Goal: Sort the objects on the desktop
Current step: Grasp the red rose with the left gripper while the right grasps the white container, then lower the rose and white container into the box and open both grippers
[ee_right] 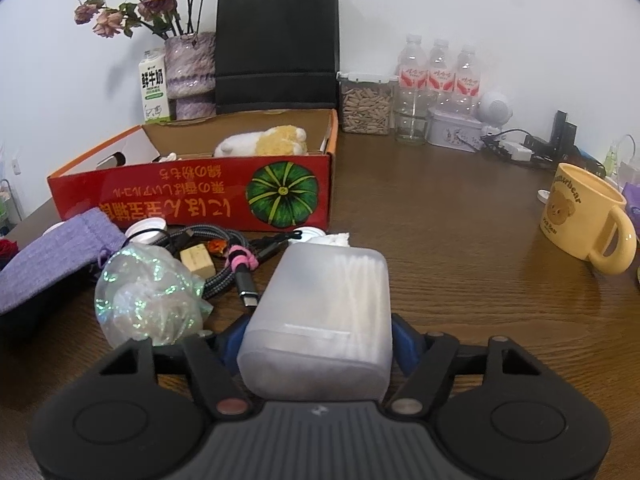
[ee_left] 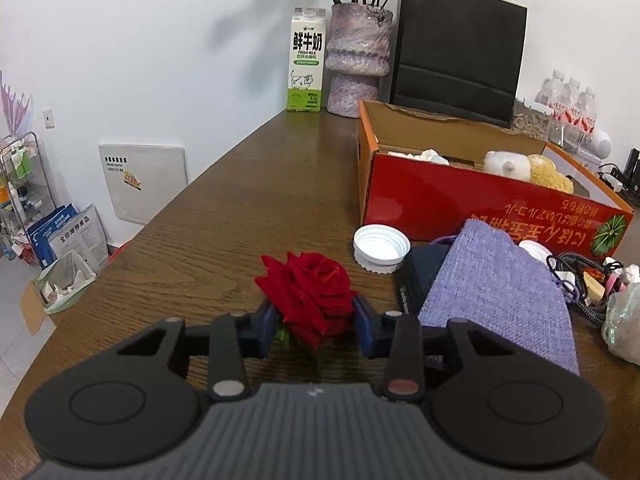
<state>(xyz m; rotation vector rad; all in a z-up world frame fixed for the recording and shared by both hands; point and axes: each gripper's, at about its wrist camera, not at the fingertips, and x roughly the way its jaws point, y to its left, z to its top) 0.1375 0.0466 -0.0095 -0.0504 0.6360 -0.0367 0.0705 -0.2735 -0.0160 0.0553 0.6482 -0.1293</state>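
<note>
My left gripper (ee_left: pixel 315 322) has its blue pads on either side of a red fabric rose (ee_left: pixel 308 292), pressed right up against the petals, so I'd say it's clamped on the flower, which sits low over the dark wood-grain table (ee_left: pixel 224 208). Just right of the rose there's a white ribbed plastic lid (ee_left: pixel 381 249) lying open side up, then a lilac woven drawstring pouch (ee_left: pixel 496 292) draped over some dark flat thing. Behind those is the red and orange cardboard box with a green pumpkin printed on it (ee_left: pixel 460 204), and a white-and-yellow plush toy (ee_left: pixel 524 166) is lying inside it. At the back wall a green-and-white milk carton (ee_left: pixel 306 60) stands beside a purple glazed vase (ee_left: pixel 358 60) and a black paper bag (ee_left: pixel 456 52).

Over on the right side, a crinkly iridescent plastic bag (ee_right: pixel 148 300) sits next to a tangle of braided charging cable (ee_right: pixel 224 264). My right gripper (ee_right: pixel 318 344) is closed around a frosted translucent box of cotton swabs (ee_right: pixel 324 312), squeezed between both blue pads, close to the front of the box. Well off to the right stands a yellow bear-print mug (ee_right: pixel 584 220).
</note>
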